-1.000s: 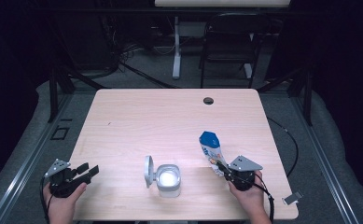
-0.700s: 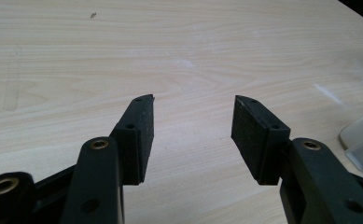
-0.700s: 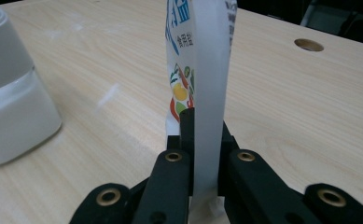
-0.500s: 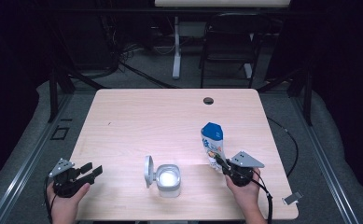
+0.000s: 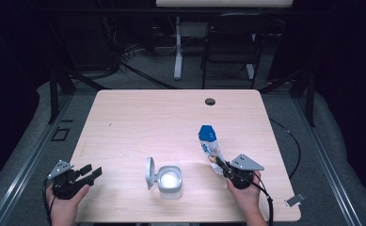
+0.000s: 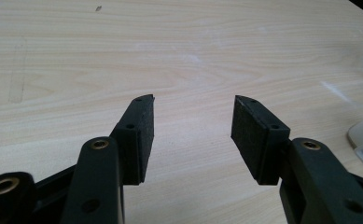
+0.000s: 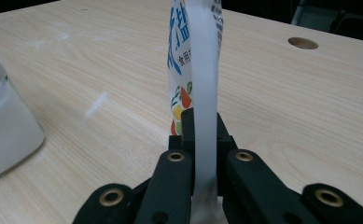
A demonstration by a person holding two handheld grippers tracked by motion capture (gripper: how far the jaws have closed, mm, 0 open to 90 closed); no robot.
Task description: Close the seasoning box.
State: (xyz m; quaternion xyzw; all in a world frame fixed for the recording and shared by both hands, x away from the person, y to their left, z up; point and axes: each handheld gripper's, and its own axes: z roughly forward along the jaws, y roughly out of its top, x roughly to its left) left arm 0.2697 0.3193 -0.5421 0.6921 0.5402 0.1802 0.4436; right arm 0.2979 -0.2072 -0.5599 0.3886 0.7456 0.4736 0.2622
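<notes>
Salt bag [image 5: 209, 145] looks soft and floppy, so it can bend or slip, and the right gripper [image 5: 222, 167] pinches it tight at its bottom edge, holding it up over the surface [image 5: 171, 117] just right of the open white box [image 5: 169, 181]. Holding lower on the flat seam seems safest. The left gripper [image 5: 87, 173] is spread wide and holds nothing.

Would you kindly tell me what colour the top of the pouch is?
Blue, above a white printed body; the pouch shows it best in the high view.
</notes>
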